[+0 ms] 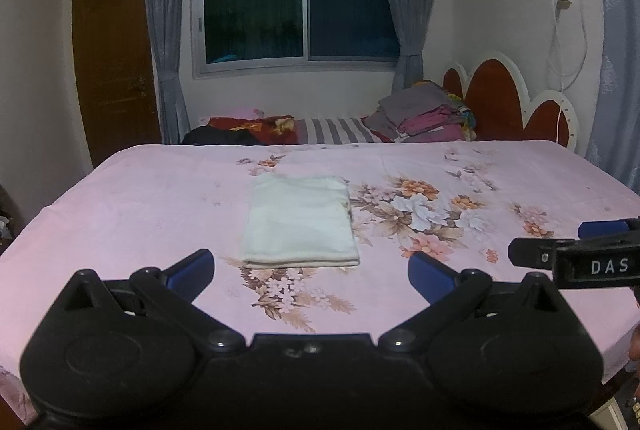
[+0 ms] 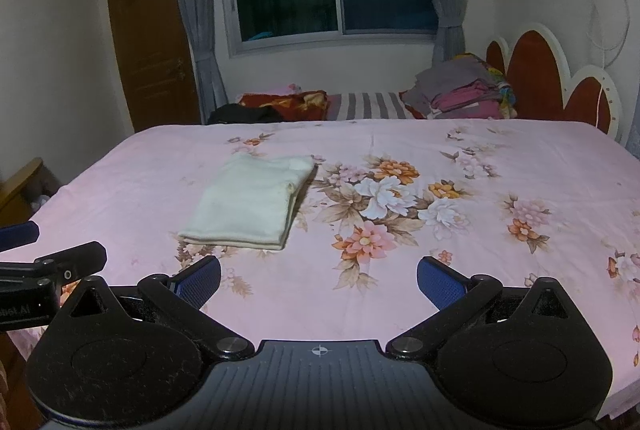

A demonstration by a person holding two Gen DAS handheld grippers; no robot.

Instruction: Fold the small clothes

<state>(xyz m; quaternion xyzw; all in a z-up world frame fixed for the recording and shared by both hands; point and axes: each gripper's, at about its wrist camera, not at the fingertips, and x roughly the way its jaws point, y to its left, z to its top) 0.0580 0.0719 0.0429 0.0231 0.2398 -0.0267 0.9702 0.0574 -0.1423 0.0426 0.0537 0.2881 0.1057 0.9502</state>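
A small white garment (image 1: 300, 220) lies folded into a neat rectangle on the pink floral bedsheet (image 1: 160, 198). In the right wrist view the same white garment (image 2: 250, 204) sits left of centre on the bedsheet (image 2: 500, 230). My left gripper (image 1: 311, 272) is open, hovering just short of the garment's near edge, nothing between its blue pads. My right gripper (image 2: 319, 282) is open too, near the bed's front edge and to the right of the garment. Each gripper shows at the edge of the other's view: the right gripper (image 1: 580, 242) and the left gripper (image 2: 36, 250).
A pile of folded clothes (image 1: 428, 114) rests at the far side by the red and white headboard (image 1: 512, 102). Dark and red fabric (image 1: 248, 132) and a striped cloth (image 1: 332, 130) lie behind the bed. A wooden door (image 1: 116, 62) stands at the left, a window (image 1: 296, 2) beyond.
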